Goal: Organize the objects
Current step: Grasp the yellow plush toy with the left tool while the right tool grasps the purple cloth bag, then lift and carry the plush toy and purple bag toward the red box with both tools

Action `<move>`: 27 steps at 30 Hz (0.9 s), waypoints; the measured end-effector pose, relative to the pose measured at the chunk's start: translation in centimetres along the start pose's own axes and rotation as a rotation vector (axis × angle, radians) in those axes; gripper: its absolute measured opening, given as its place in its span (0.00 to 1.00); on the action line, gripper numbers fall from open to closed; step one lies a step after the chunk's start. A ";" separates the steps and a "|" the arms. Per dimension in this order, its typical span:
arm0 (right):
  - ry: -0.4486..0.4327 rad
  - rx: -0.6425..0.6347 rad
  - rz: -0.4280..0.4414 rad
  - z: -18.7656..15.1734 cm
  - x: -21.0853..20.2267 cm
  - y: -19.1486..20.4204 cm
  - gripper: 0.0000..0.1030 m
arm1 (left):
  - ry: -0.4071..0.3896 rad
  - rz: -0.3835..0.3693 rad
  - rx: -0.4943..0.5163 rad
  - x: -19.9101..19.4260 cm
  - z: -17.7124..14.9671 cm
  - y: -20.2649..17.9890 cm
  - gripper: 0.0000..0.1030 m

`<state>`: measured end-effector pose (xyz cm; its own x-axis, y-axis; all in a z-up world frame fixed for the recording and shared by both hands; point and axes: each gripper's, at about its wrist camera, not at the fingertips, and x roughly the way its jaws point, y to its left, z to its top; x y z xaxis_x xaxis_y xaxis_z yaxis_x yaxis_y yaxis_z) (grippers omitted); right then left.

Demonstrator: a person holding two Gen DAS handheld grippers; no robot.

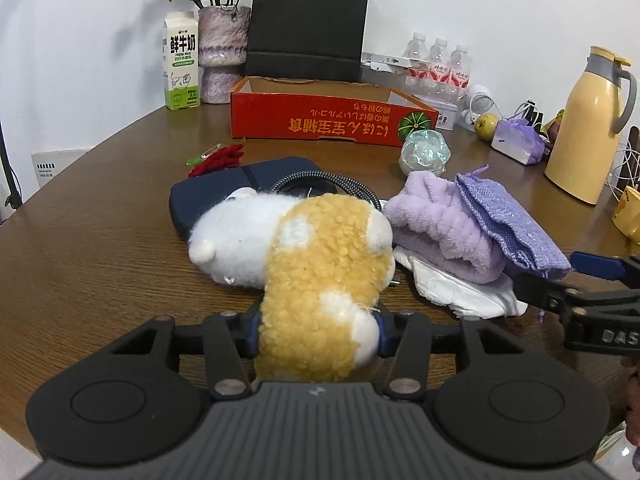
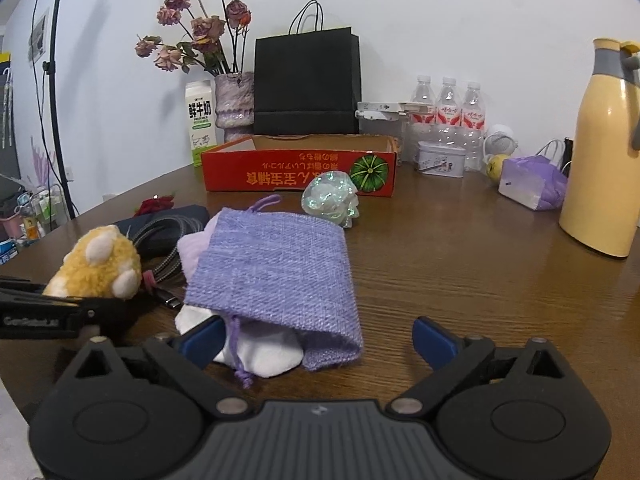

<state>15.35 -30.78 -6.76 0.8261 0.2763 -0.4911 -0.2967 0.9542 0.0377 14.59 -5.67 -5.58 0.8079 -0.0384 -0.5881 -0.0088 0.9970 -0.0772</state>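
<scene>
Your left gripper (image 1: 318,330) pinches one plush toy (image 1: 316,272), which lies in front of the red box (image 1: 320,120). Right of the toy sits one purple pouch (image 2: 276,272) atop one lilac towel (image 1: 436,232). Your right gripper (image 2: 316,340) stands spread, its jaws apart around the pouch's near end. Behind the box, to the right, stand three water bottles (image 2: 448,108).
</scene>
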 end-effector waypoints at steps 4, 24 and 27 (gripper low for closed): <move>0.003 0.023 0.035 0.0 0.2 -0.3 0.67 | -0.003 0.000 0.002 -0.1 -0.1 0.1 0.48; -0.079 0.065 -0.008 0.3 -0.2 -0.2 0.08 | -0.012 0.010 0.027 -0.2 -0.3 0.0 0.48; -0.104 0.060 -0.016 0.3 -0.6 -0.1 0.06 | -0.016 0.013 0.029 -0.3 -0.4 0.1 0.48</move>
<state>14.98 -30.98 -6.20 0.8768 0.2680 -0.3991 -0.2561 0.9630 0.0841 14.12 -5.62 -5.74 0.8170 -0.0250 -0.5761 -0.0023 0.9989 -0.0467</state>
